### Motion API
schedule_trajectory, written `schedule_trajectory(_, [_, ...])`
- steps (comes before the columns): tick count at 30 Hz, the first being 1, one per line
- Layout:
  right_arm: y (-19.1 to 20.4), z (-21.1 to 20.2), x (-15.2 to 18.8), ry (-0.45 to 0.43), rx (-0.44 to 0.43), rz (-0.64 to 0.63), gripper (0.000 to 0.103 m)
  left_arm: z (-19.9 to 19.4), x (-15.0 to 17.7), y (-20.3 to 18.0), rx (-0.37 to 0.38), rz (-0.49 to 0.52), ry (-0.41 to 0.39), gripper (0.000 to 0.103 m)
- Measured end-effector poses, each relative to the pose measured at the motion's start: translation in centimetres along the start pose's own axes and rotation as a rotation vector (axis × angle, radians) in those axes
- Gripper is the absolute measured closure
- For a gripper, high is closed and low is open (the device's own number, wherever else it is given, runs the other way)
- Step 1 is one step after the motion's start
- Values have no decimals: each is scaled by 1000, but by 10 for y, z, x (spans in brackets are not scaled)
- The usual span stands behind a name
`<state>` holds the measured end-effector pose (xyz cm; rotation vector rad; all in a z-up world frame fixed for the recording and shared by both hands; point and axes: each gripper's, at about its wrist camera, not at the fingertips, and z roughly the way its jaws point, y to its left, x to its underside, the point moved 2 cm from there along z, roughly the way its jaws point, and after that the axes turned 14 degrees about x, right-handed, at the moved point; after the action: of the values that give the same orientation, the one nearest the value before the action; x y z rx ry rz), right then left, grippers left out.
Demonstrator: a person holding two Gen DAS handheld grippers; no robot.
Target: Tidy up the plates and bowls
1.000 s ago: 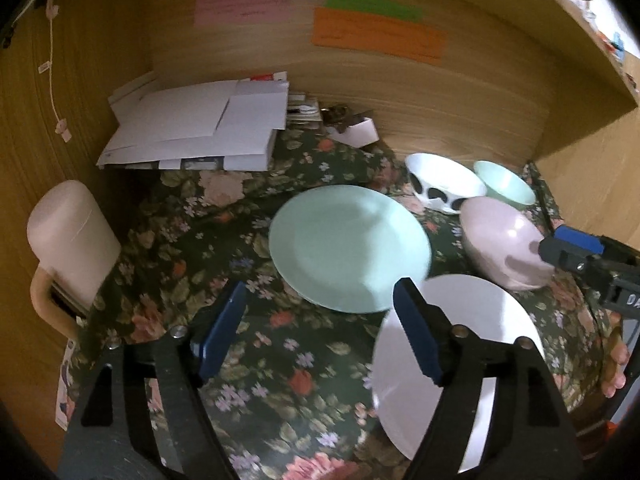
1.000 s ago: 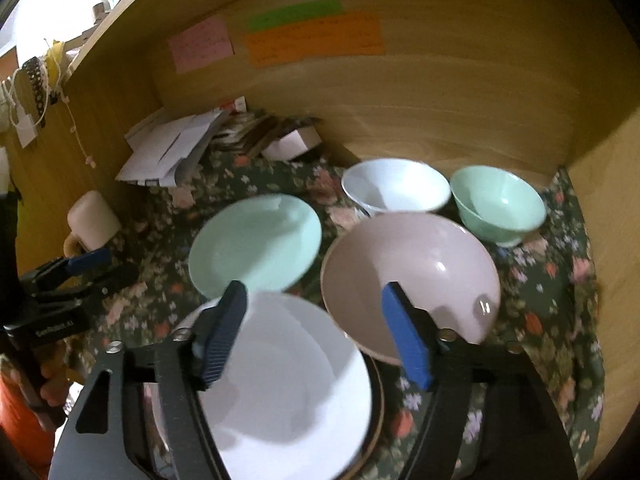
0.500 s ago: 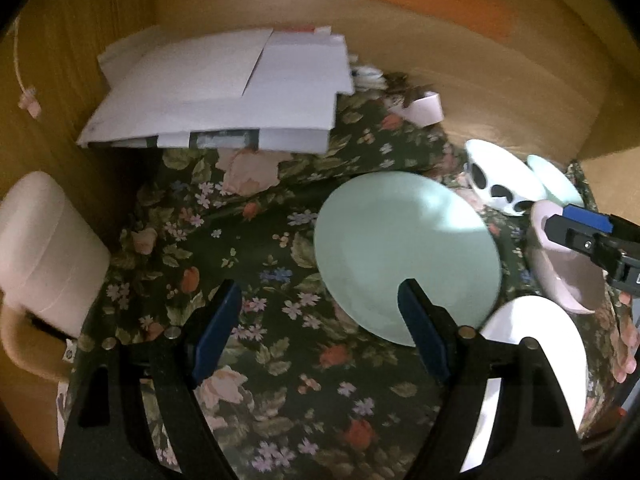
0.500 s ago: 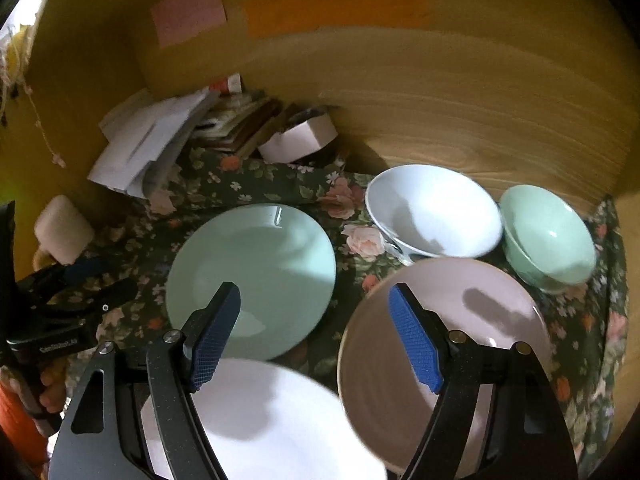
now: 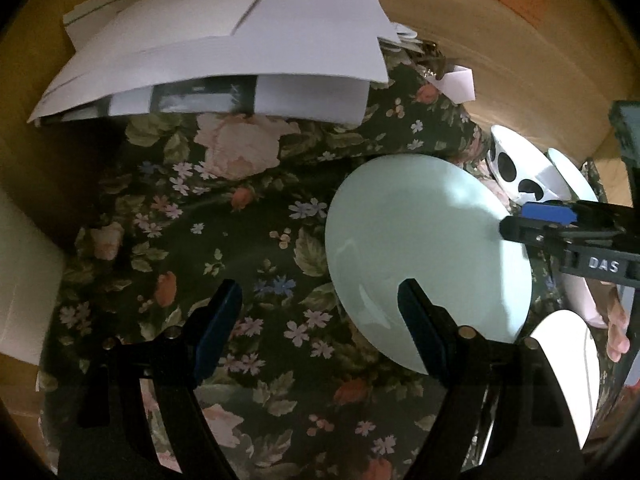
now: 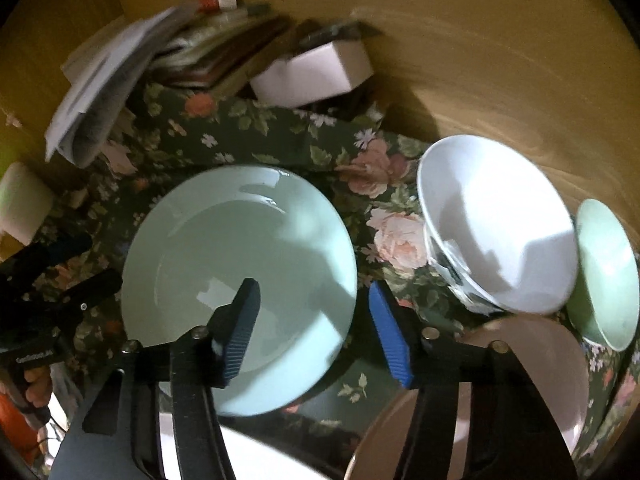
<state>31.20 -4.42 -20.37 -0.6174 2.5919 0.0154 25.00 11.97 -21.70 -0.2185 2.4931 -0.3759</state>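
A mint green plate [image 5: 424, 256] lies flat on the floral cloth; it also shows in the right wrist view [image 6: 240, 280]. My left gripper [image 5: 320, 316] is open and empty, its right finger over the plate's left rim. My right gripper [image 6: 316, 320] is open and empty, its jaws on either side of the plate's right rim; it appears from the side in the left wrist view [image 5: 548, 220]. A white plate [image 5: 568, 364] lies at the front. A pink bowl [image 6: 512, 384], a white patterned bowl [image 6: 496, 224] and a small mint bowl [image 6: 604, 272] sit to the right.
A stack of white papers [image 5: 224, 56] and a small white box [image 6: 312, 72] lie at the back by the wooden wall [image 6: 480, 40]. A cream mug [image 6: 20, 204] stands at the left. The floral cloth [image 5: 200, 240] covers the surface.
Both grippers moved forward and down toward the mint plate. The right gripper shifted left from the pink bowl to the plate's right rim and its jaws narrowed somewhat.
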Motion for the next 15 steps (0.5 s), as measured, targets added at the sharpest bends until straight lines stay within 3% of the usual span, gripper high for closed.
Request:
schedule_trajectory(3, [1, 11, -3, 43, -7, -8, 58, 4, 0, 1, 7, 3, 2, 22])
schedule_trajectory(15, [14, 22, -15, 80, 51, -66, 58, -6, 4, 13, 26, -16, -11, 22])
